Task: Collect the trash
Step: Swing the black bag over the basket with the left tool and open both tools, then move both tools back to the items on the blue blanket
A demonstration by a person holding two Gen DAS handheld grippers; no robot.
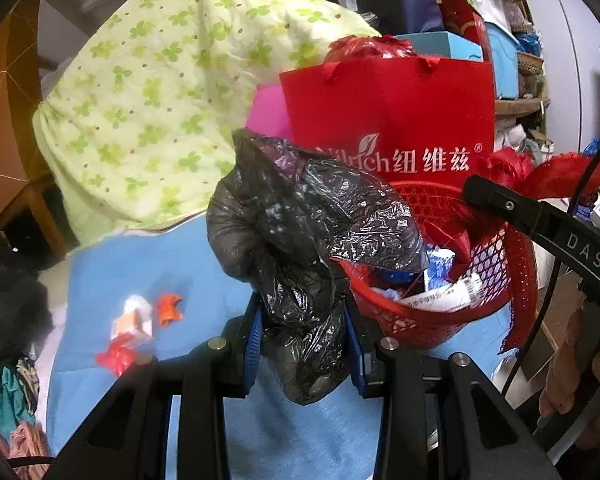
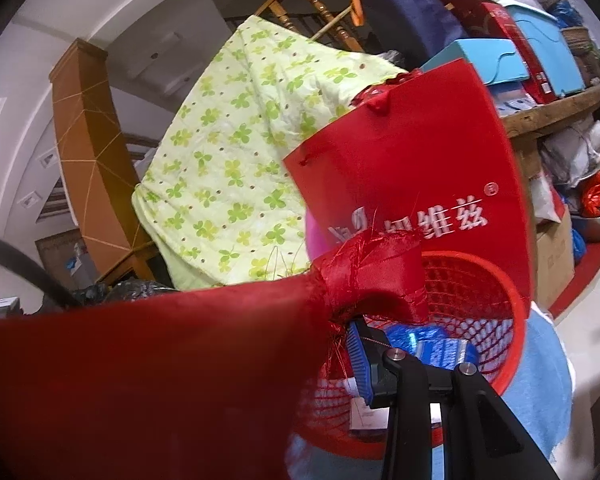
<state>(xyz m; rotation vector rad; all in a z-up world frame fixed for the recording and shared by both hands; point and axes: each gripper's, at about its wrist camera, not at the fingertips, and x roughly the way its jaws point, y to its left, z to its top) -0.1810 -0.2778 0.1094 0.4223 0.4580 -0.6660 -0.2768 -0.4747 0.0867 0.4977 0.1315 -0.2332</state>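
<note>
Beside the red mesh plastic basket point(image 1: 440, 320) on the blue cloth, the left gripper point(image 1: 304, 344) clamps a crumpled black plastic bag point(image 1: 300, 248), light, limp, slippery; the right gripper point(image 2: 340, 320) pinches frayed red fabric point(image 2: 140, 360) over the basket; smaller scraps point(image 1: 136, 328) lie left.

Crinkled glossy black plastic bag point(image 1: 300, 248), red plastic mesh basket point(image 1: 440, 320), frayed satin-sheen red cloth point(image 2: 140, 360), matt blue fabric cover point(image 1: 148, 272).

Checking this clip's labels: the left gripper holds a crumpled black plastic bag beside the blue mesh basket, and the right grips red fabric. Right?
Not quite: the mesh basket is red, not blue, as the left wrist view shows. The rest holds: the left gripper clamps the crumpled black plastic bag, and the right gripper grips red fabric.
</note>
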